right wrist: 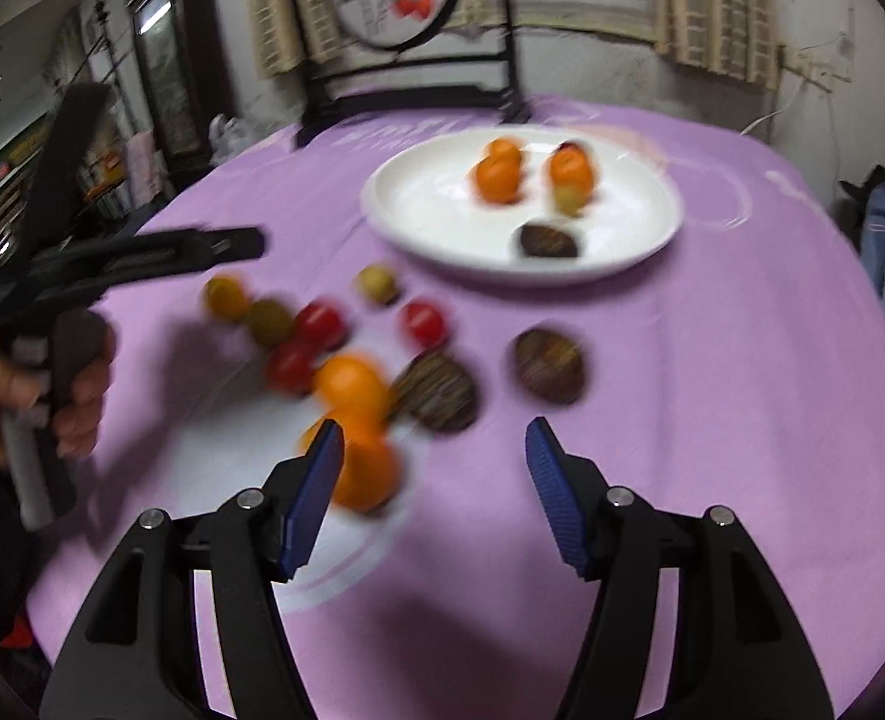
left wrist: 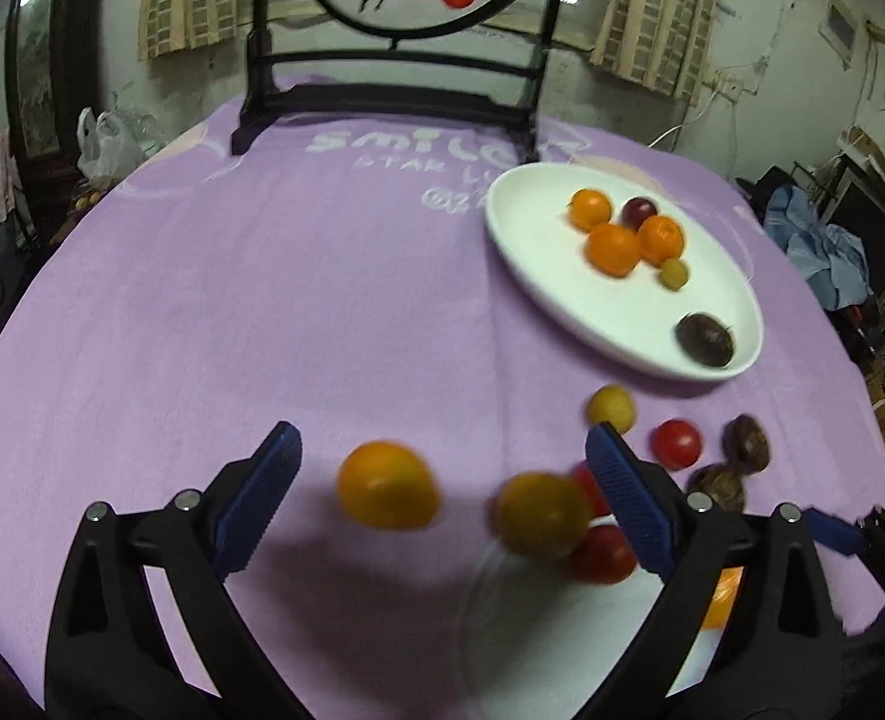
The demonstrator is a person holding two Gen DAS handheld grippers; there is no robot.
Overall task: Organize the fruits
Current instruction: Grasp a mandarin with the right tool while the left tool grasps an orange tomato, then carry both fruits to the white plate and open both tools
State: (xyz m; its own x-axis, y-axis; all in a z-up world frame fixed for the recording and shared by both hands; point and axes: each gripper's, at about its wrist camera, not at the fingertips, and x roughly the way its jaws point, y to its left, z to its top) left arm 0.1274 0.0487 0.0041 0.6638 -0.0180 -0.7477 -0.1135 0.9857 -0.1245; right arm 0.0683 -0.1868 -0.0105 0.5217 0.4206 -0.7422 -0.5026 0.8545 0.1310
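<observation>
Fruits [left wrist: 387,485] loose on cloth; both grippers tilted down, fingers [right wrist: 316,489] apart.

Fruits [left wrist: 387,485] loose beside plate [left wrist: 538,300]

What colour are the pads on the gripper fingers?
Blue, ribbed pads on black arms. The left wrist view shows them sharpest.

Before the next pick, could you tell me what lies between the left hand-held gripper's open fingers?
In the left wrist view, two orange-yellow fruits lie on the purple cloth there.
</observation>
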